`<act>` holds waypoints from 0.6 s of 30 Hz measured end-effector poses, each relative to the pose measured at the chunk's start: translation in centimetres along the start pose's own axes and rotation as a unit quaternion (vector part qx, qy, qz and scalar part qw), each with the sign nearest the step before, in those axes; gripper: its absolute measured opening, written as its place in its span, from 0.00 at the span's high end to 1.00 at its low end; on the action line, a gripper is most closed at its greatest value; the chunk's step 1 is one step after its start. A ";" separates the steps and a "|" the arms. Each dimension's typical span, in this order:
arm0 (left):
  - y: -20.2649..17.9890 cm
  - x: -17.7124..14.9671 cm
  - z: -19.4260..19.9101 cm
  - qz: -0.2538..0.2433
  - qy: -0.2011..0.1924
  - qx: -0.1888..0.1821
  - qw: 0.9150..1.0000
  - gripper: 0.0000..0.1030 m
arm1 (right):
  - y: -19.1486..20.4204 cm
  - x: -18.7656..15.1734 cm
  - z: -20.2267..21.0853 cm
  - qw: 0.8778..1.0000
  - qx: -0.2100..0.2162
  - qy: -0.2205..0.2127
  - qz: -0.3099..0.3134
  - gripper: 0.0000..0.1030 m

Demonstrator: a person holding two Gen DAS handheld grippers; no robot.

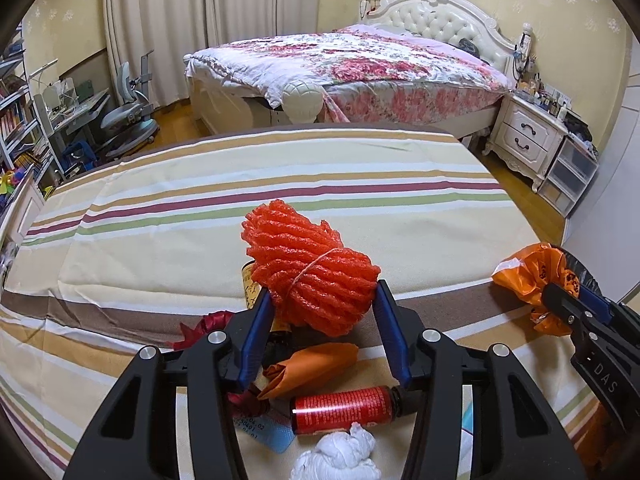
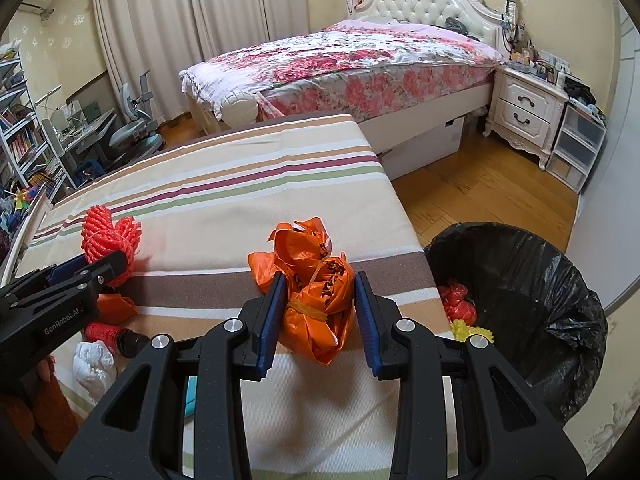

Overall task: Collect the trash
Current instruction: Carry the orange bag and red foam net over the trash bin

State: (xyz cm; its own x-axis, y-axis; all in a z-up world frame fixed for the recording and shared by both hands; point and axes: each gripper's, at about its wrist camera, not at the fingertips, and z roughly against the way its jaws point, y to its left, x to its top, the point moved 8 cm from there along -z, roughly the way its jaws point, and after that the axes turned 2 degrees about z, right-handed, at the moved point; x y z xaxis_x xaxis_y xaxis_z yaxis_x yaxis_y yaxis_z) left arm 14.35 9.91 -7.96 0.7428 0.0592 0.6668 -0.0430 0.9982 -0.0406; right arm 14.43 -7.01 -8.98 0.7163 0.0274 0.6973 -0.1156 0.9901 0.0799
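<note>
The left gripper pinches a light, springy foam net. The right gripper pinches a soft, crinkly orange bag at its tied waist; the bin sits at three o'clock.

Desk covered in striped cloth: cream, tan, maroon, green, brown bands. Near edge cluttered: red labelled bottle lying on its side, white crumpled tissue wad just in front of it, folded orange wrapper just behind, dark red ribbon bow to the left, blue-edged card partly under the bottle. Far half of cloth bare. Black-lined trash bin on wood floor beside desk's right edge.
</note>
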 end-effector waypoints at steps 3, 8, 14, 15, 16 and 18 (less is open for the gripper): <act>-0.5 0.2 1.3 -0.001 -0.014 -0.008 1.000 0.52 | -0.7 -0.1 1.0 1.000 -0.008 -0.007 -0.004 0.67; -2.7 0.4 3.2 -0.012 -0.037 -0.038 0.999 0.52 | -2.8 -0.3 3.1 0.999 -0.034 -0.023 -0.013 0.68; -7.2 0.0 4.0 -0.041 -0.044 -0.081 0.995 0.52 | -6.7 -0.9 5.4 0.996 -0.081 -0.036 -0.030 0.68; -7.9 0.0 4.0 -0.046 -0.045 -0.088 0.994 0.52 | -7.6 -1.1 5.8 0.994 -0.092 -0.038 -0.034 0.68; -8.8 0.0 4.1 -0.052 -0.046 -0.097 0.993 0.52 | -8.4 -1.3 6.1 0.993 -0.102 -0.038 -0.039 0.68; -10.6 -0.2 4.1 -0.064 -0.047 -0.114 0.990 0.52 | -10.0 -1.6 6.4 0.991 -0.117 -0.038 -0.049 0.68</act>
State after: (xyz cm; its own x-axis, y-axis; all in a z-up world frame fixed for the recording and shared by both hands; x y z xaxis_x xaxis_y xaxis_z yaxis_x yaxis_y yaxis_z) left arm 11.89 -0.72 -4.60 0.6673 -0.0566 0.7427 0.2062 0.9722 -0.1111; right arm 9.98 -17.81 -6.31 0.6613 -0.0730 0.7466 0.1215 0.9925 -0.0107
